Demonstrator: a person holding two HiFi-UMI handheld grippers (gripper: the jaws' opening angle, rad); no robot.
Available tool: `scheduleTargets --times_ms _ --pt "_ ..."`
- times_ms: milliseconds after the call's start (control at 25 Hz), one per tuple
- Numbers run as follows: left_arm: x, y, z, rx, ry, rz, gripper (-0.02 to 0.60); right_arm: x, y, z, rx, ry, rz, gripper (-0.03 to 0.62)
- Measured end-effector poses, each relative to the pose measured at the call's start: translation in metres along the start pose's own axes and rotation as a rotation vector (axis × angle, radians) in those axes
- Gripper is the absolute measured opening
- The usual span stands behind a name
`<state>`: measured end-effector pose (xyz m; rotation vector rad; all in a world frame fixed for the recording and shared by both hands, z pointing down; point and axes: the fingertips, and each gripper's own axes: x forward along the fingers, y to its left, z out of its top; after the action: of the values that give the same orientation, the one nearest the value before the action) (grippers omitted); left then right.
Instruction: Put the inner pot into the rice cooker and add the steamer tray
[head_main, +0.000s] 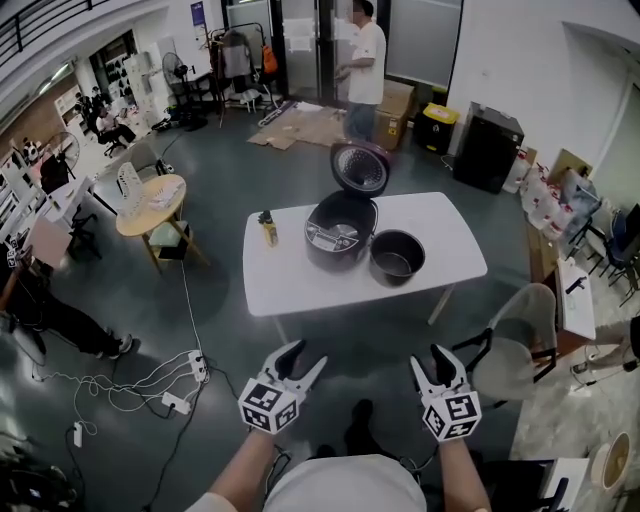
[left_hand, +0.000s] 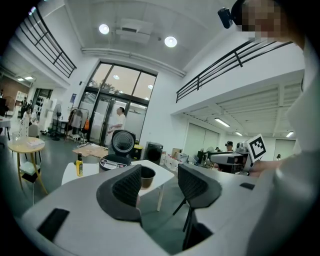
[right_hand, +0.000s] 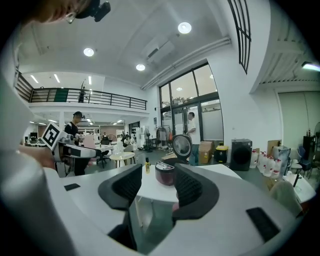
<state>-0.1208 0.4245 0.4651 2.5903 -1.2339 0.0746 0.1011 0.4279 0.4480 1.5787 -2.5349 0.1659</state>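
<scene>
A dark purple rice cooker (head_main: 340, 228) stands with its lid up on the white table (head_main: 290, 280); a silvery tray lies in its mouth. The dark inner pot (head_main: 397, 254) sits on the table just right of it. Both grippers are held well short of the table, near the person's body. My left gripper (head_main: 298, 362) is open with nothing between its fingers, and so is my right gripper (head_main: 439, 366). The left gripper view shows the cooker (left_hand: 119, 155) and pot (left_hand: 147, 176) far ahead past the open left gripper (left_hand: 159, 186). Beyond the open right gripper (right_hand: 156, 186) is the cooker (right_hand: 165, 171).
A small yellow bottle (head_main: 268, 228) stands on the table's left part. A grey chair (head_main: 515, 340) sits at the table's right front corner. Cables and a power strip (head_main: 180, 385) lie on the floor at left. A round wooden table (head_main: 150, 205) is further left. A person (head_main: 362, 65) stands behind.
</scene>
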Motion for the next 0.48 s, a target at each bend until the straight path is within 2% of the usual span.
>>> scheduleTargets --times_ms 480 --pt "0.111 0.04 0.021 -0.009 0.038 0.018 0.236 0.101 -0.083 0.011 0.008 0.021 0.039 0.218"
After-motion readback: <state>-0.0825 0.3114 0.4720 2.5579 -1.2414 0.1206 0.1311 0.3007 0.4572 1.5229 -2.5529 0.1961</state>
